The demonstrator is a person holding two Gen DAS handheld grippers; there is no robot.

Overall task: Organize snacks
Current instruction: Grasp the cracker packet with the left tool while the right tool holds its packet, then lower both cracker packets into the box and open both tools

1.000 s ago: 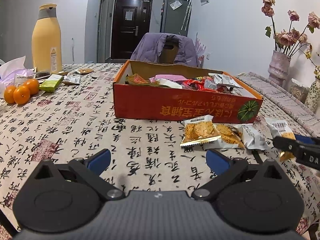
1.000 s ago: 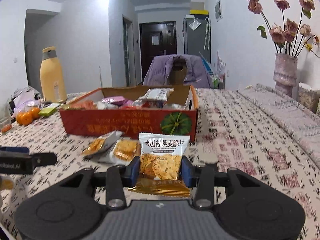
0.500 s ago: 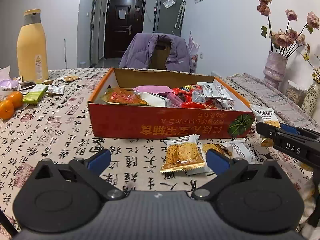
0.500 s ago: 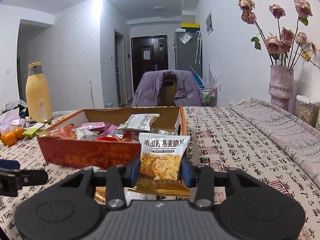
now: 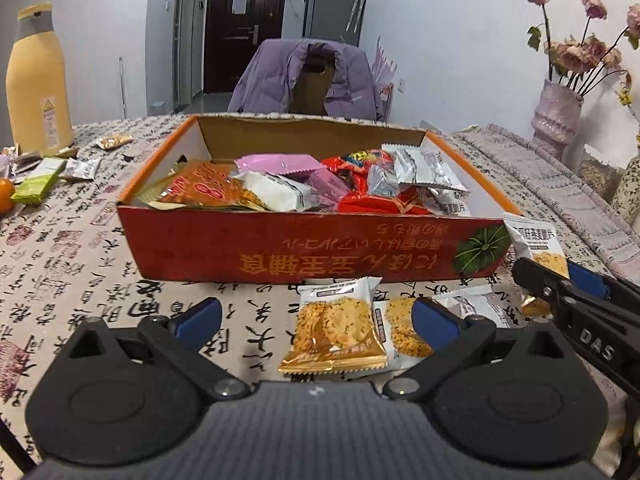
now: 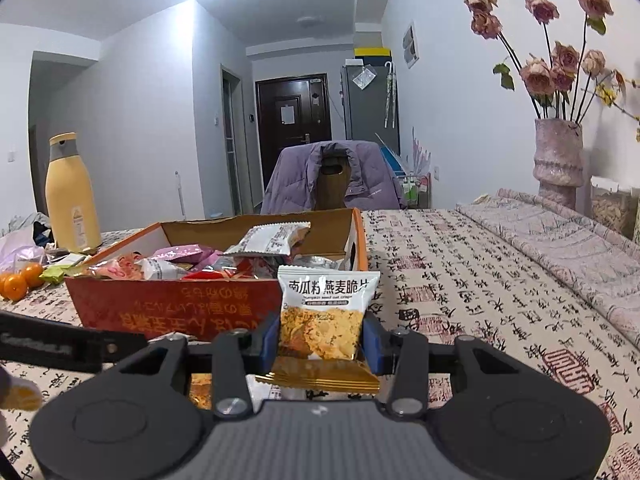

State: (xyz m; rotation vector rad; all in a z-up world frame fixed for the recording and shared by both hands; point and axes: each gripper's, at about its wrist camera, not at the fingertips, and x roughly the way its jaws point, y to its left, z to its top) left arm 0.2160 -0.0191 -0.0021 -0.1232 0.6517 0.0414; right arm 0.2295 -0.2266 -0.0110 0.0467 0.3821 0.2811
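Note:
A red cardboard box holds several snack packets on the patterned tablecloth; it also shows in the right wrist view. My right gripper is shut on an oat crisp packet, held upright above the table by the box's near right corner. The same gripper and packet show in the left wrist view. My left gripper is open and empty, in front of the box. Loose crisp packets lie on the cloth between its fingers.
A yellow bottle, a green packet and oranges sit at the left. A vase of dried roses stands at the right. A chair with a purple jacket is behind the table.
My right gripper has lifted the oat crisp packet and carried it towards the box. My left gripper has moved closer to the box and the loose packets, staying open.

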